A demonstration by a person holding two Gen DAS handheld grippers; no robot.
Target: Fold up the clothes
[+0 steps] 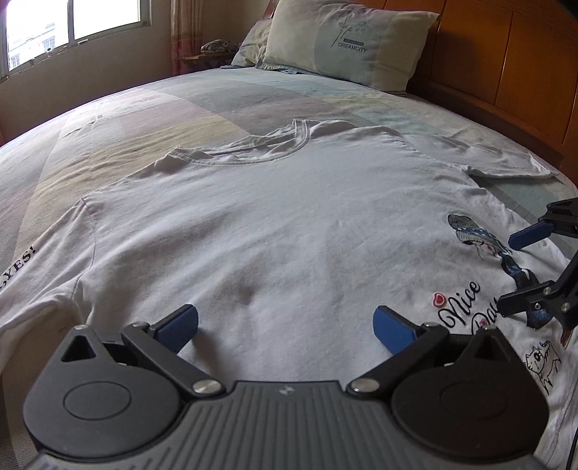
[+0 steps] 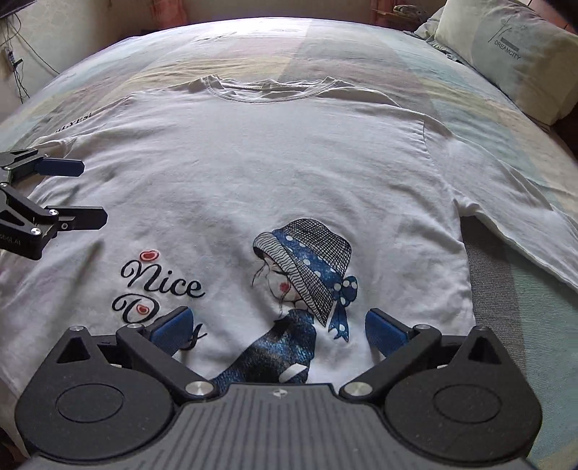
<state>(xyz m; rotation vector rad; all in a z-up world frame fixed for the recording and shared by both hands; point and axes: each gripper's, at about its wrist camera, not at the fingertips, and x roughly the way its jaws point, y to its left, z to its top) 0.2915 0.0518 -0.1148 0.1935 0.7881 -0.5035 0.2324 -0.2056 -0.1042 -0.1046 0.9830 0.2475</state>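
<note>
A white T-shirt (image 2: 274,173) lies spread flat, front up, across the middle of the bed (image 1: 224,105), collar toward the far edge and hem toward the near edge where both grippers are. The left gripper (image 1: 285,327) hovers over the plain lower chest with its blue pads spread wide, gripping nothing. The right gripper (image 2: 276,327) hangs over the printed part, likewise spread and empty.

Only the right wrist view shows the print whole: a girl in a netted hat with a blue dotted bow (image 2: 307,267) and the words "Nice Day" (image 2: 159,285). There the right sleeve (image 2: 513,220) lies straight out toward the right edge of the bed. The left wrist view catches that print just at its right margin, along with a small cat drawing (image 1: 542,361) near the hem, and black lettering ending in "YES!" on the left sleeve (image 1: 21,267).

The bed wears a sheet of pale pastel blocks. Pillows (image 1: 346,43) marked DREAMCITY lean against an orange wooden headboard (image 1: 505,65). A window (image 1: 65,29) with a curtain sits in the far wall
</note>
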